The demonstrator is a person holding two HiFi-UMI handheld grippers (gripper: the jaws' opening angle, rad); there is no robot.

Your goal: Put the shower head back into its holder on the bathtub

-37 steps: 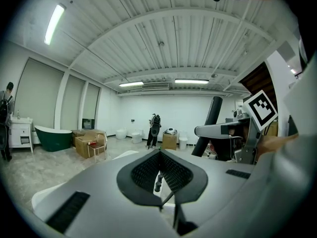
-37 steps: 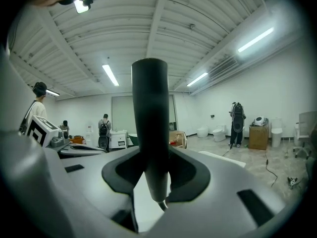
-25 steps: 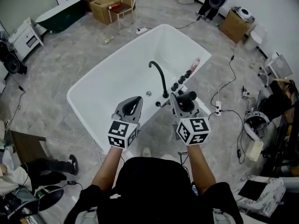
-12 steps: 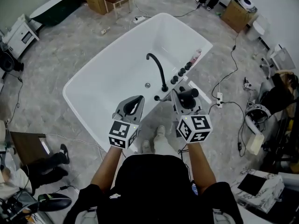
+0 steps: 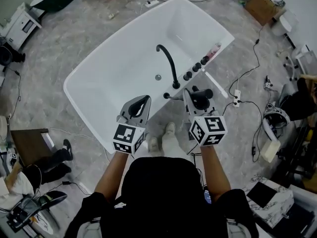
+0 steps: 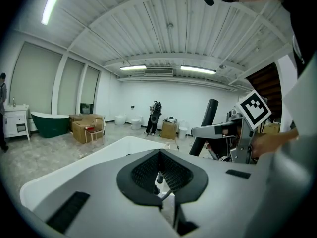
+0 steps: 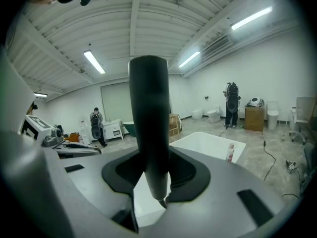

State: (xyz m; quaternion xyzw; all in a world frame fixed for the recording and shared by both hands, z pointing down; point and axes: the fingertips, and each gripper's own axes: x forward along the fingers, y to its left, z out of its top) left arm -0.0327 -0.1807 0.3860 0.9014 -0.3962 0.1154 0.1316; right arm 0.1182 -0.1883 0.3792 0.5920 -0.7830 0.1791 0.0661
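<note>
The white bathtub [image 5: 99, 73] lies ahead of me, with a curved black faucet [image 5: 169, 66] and a row of black knobs [image 5: 196, 68] on its near right rim. My right gripper [image 5: 194, 102] is shut on the black shower head [image 5: 200, 94], which stands upright between the jaws [image 7: 148, 123] just right of the faucet's base. A small black fitting [image 5: 168, 96] sits on the rim between the grippers; I cannot tell whether it is the holder. My left gripper [image 5: 140, 105] hovers over the near rim, shut and empty [image 6: 161, 182]. The shower head [image 6: 208, 118] also shows in the left gripper view.
A pink bottle [image 5: 215, 48] stands on the tub's far right rim. Cables and a power strip [image 5: 237, 95] run across the floor to the right. My shoes [image 5: 163, 139] are against the tub. A person [image 7: 96, 125] stands by a cabinet far off.
Both grippers have sunk and come closer to the tub's near rim. The shower head stays in the right gripper. The tub now fills more of the head view.
</note>
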